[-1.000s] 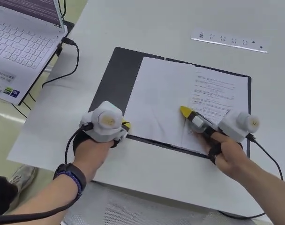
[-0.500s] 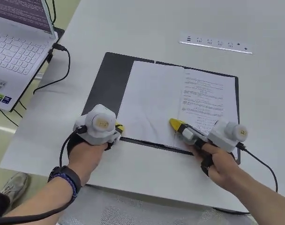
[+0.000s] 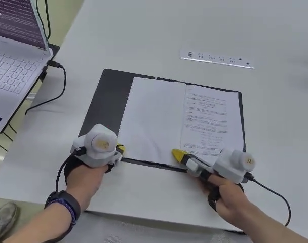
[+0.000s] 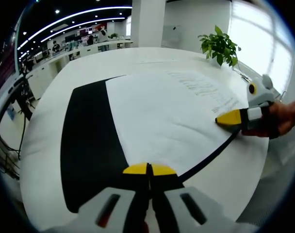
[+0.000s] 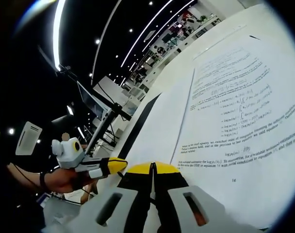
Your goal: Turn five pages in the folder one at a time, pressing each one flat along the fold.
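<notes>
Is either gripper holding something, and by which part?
Nothing seems held. The left gripper is shut beside the blank page, at its lower corner; the right gripper is shut, tips on the fold near the bottom of the folder.

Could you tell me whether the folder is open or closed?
Open: the folder lies spread flat, its blank page beside the printed page.

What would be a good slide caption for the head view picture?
Hand-held left gripper and right gripper, both shut, at the near edge of an open folder on a white table.

Open bench (image 3: 144,30) beyond folder (image 3: 106,101); laptop (image 3: 12,76), cable (image 3: 52,93) crowd left; power strip (image 3: 217,58) far side.
</notes>
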The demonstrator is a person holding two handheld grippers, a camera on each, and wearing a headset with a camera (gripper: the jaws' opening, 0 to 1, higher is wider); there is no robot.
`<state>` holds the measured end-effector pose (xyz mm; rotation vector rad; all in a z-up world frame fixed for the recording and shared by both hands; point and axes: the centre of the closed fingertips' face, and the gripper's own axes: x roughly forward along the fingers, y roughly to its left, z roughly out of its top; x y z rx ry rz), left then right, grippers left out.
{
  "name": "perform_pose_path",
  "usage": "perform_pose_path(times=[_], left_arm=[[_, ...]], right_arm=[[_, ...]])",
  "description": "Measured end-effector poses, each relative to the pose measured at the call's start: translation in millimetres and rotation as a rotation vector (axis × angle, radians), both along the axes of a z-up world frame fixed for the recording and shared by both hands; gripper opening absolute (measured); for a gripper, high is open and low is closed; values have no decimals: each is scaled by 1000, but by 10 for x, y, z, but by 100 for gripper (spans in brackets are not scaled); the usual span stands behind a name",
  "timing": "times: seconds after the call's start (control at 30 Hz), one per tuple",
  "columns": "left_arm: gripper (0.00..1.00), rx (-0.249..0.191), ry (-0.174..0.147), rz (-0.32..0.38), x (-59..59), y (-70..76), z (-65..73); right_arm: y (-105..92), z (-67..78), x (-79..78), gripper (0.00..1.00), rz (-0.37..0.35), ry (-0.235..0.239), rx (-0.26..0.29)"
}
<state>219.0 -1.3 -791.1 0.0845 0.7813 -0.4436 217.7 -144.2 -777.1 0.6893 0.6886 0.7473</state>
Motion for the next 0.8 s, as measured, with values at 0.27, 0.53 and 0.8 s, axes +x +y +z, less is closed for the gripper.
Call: perform_pose_path(times=[0.27,0.53,0.8], left_arm=[[0,3,1,9,-7,1,-2],[0,15,31,37,-3,-8,-1],[13,-44,97,83,-62,-112,62]], right_arm=[[-11,-22,-99,0,-18,25,-8],[-36,-19,-149,0,-100,54,10],[-110,50,-136,0,-102,62,-57]])
